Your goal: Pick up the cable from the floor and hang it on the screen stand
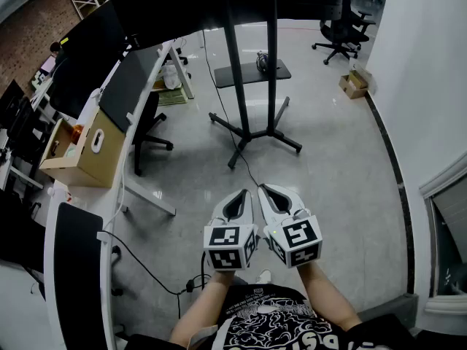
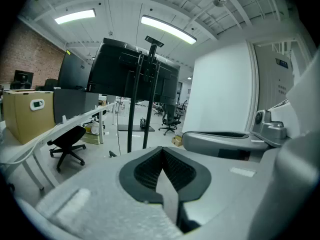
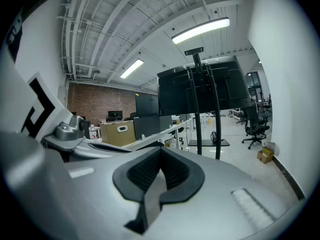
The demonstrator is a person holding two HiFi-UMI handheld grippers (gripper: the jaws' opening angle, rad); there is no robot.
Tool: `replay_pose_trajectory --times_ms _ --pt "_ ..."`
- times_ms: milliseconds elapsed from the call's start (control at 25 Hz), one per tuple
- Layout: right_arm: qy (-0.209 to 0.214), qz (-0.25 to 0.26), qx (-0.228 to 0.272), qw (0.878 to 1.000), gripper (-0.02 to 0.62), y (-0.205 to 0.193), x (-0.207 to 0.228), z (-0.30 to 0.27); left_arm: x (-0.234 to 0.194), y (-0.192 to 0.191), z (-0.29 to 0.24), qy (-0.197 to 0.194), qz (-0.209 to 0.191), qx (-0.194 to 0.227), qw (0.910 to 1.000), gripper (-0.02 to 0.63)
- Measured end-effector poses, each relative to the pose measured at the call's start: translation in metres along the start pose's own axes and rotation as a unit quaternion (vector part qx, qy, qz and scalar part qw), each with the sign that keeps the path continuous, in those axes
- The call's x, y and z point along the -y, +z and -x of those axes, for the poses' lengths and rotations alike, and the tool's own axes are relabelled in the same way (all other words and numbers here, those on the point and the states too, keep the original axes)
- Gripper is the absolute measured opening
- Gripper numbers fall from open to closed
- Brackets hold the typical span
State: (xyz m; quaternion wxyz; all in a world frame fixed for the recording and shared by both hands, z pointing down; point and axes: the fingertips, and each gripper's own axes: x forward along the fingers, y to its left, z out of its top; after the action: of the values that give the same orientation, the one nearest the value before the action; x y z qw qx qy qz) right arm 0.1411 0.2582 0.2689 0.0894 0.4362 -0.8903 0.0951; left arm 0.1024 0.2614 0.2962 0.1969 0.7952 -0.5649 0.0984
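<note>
Left gripper [image 1: 245,194], right gripper [image 1: 264,189]: jaws together, nothing held; we carry them side by side. Cable [image 1: 248,168]: on the floor ahead of and below both tips, long axis running away from us toward the screen stand [image 1: 239,86]; neither gripper clearly nearer.

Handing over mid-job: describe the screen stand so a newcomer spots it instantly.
On the grey floor between the white desks and the white wall stands the screen stand. Two tall black uprights on splayed legs and a low shelf set it apart from the wheeled office chairs.
</note>
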Motion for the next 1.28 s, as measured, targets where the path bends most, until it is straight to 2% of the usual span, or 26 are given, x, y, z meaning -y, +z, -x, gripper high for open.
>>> replay_pose_trajectory --times_ms 720,1040,1280 --pt "-0.007 -0.022 -0.017 1.000 0.006 -0.033 0.015 -0.001 -0.003 -0.024 -0.011 0.002 0.006 -0.028 0.9996 -0.005" --pt "-0.022 -0.022 -0.042 0.999 0.006 -0.046 0.032 -0.038 -0.023 -0.026 -0.049 -0.014 0.009 -0.040 0.9991 -0.004" --pt "-0.036 -0.029 -0.081 0.996 0.006 -0.066 0.043 -0.081 -0.050 -0.035 -0.084 -0.031 0.025 -0.063 0.9972 -0.003"
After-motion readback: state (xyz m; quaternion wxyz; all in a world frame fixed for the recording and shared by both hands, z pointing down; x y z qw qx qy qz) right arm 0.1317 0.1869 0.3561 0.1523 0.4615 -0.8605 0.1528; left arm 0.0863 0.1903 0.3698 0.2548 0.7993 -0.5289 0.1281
